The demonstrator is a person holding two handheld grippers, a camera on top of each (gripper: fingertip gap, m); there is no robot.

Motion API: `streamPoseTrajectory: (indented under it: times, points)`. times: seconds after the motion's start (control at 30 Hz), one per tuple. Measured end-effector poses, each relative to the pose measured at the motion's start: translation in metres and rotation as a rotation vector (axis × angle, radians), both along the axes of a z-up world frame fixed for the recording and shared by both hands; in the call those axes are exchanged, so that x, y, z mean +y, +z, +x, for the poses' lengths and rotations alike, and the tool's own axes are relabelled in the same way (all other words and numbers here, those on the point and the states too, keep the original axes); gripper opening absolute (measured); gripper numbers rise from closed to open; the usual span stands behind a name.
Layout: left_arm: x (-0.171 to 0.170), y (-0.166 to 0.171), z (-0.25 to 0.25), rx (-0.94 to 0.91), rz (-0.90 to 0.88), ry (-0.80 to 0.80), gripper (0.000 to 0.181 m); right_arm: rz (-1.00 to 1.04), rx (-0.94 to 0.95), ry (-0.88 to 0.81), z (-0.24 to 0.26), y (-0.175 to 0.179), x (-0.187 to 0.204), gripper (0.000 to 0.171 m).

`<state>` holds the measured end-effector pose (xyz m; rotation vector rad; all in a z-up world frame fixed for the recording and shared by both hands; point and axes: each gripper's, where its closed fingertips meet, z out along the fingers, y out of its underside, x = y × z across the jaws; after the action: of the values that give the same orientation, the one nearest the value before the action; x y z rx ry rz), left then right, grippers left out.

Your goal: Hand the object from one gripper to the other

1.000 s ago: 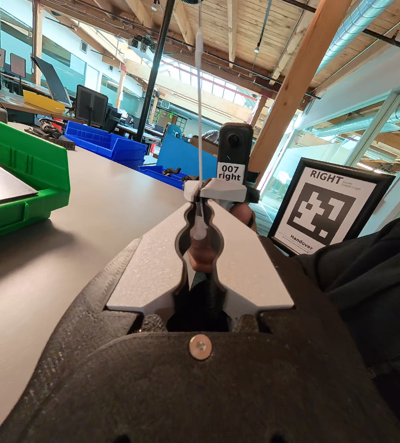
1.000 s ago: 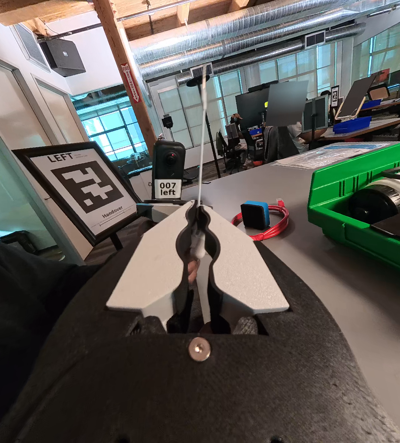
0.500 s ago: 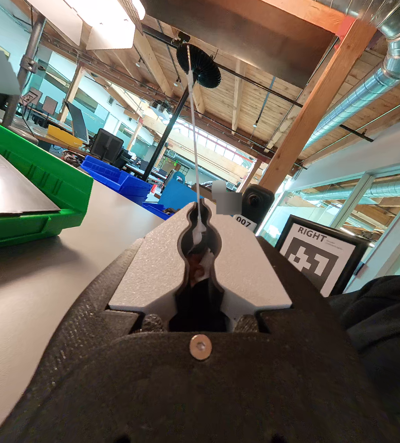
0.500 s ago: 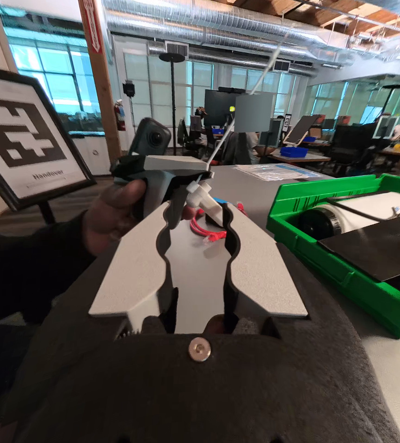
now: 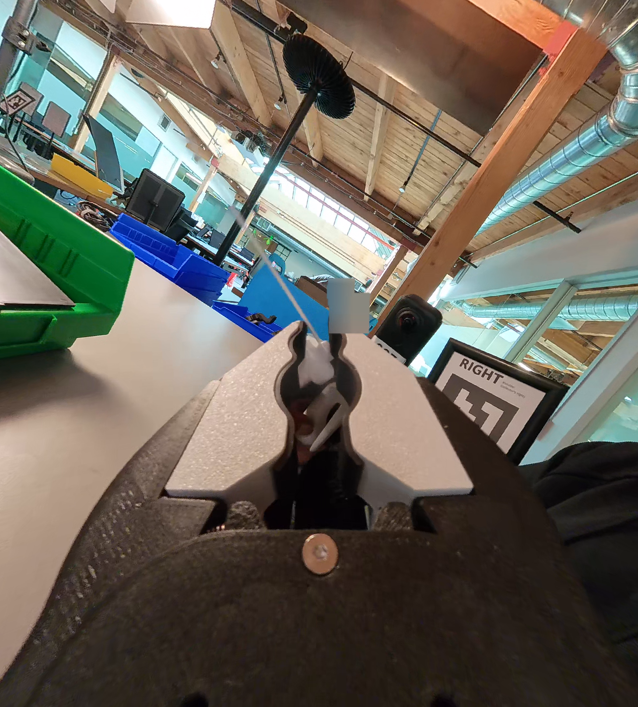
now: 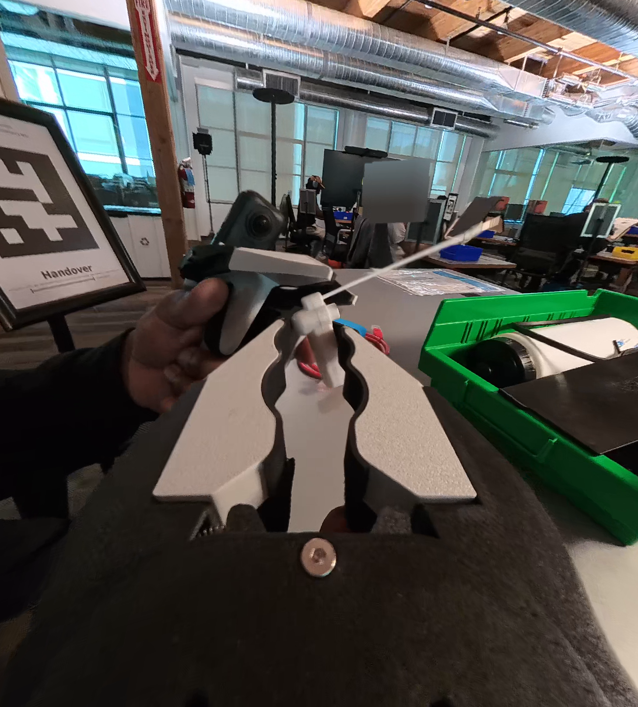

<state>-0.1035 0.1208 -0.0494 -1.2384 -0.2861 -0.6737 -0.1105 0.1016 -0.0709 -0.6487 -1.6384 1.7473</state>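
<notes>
Right wrist view: right gripper (image 6: 315, 386) at frame centre, jaws parted, grey table (image 6: 616, 597) visible through the gap; nothing clamped.
Left wrist view: left gripper (image 5: 317, 367) at frame centre, jaws closed on the white object (image 5: 319, 363).
Object location: white object (image 6: 319, 325) at upper centre of right wrist view, held by left gripper (image 6: 332, 296); its lower stub hangs between the right gripper's tips, seems free of both pads, contact w/ the right pad cannot be told.
Object shape: short white plastic block w/ cross-piece and a flat tab; long thin white stem runs up-right, blurred at the far end.
Handling (est.): very light; body rigid, smooth, likely slippery; stem thin, prob. flexes and whips, could snap if levered.
Grip point (est.): take the blocky body, not the stem.
Gripper materials: grey matte, grainy fingers w/ wavy inner edges; black textured body; silver screw.
Surroundings: green bin (image 6: 539, 440), glossy plastic, right of frame; framed marker sign (image 6: 34, 214) upper left.
</notes>
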Motion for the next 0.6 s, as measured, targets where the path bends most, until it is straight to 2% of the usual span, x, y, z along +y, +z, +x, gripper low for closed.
streamPoseTrajectory:
  times: [0.03, 0.27, 0.6]
  points:
    - [0.0001, -0.0003, -0.0008, -0.002, 0.0, 0.002, 0.015, -0.016, -0.004, 0.007, 0.0004, 0.0011, 0.0009, 0.025]
    - [0.0004, -0.0027, -0.0035, -0.014, 0.014, -0.002, 0.028, -0.13, -0.034, 0.06, 0.0041, 0.0101, 0.0046, 0.024]
    - [0.0006, -0.003, -0.0001, -0.039, 0.042, -0.048, 0.033, -0.12, -0.022, 0.047, 0.0022, 0.0079, 0.0017, 0.022]
